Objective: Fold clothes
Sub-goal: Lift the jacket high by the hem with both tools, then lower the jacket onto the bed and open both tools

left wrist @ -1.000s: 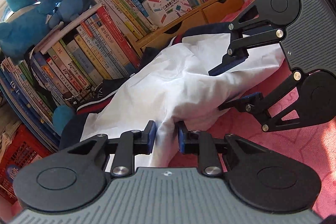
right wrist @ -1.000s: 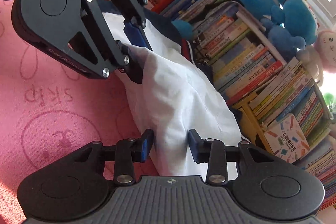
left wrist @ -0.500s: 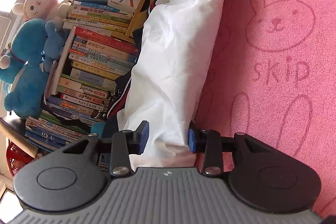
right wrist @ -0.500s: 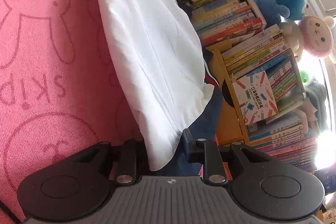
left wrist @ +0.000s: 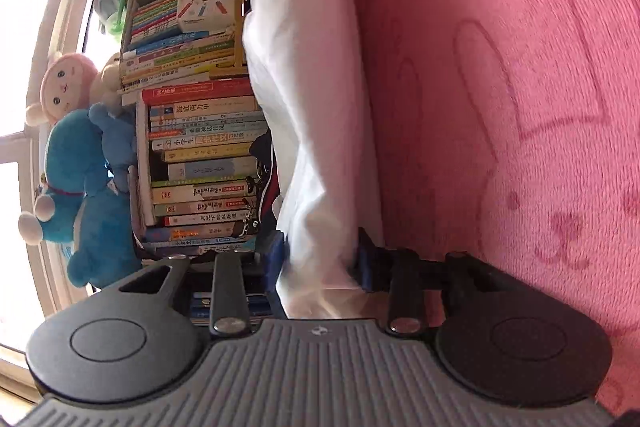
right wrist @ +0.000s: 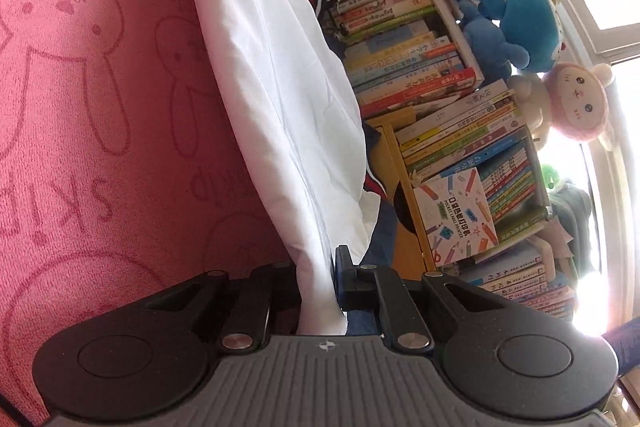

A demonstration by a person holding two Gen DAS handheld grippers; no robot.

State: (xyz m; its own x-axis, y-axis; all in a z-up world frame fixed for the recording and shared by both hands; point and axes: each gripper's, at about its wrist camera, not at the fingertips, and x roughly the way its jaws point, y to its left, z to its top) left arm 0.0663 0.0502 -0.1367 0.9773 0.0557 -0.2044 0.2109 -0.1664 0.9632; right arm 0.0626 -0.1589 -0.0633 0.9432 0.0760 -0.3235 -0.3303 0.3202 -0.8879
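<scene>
White garment stretched between both grippers over the pink rabbit-print blanket

The left gripper pinches one end of the white garment between its blue pads; the cloth runs away from the fingers along the blanket's edge, beside the stacked books. The right gripper is pressed together on the other end of the garment, which extends forward from its jaws, pink blanket on one side, books and plush toys on the other.
</scene>
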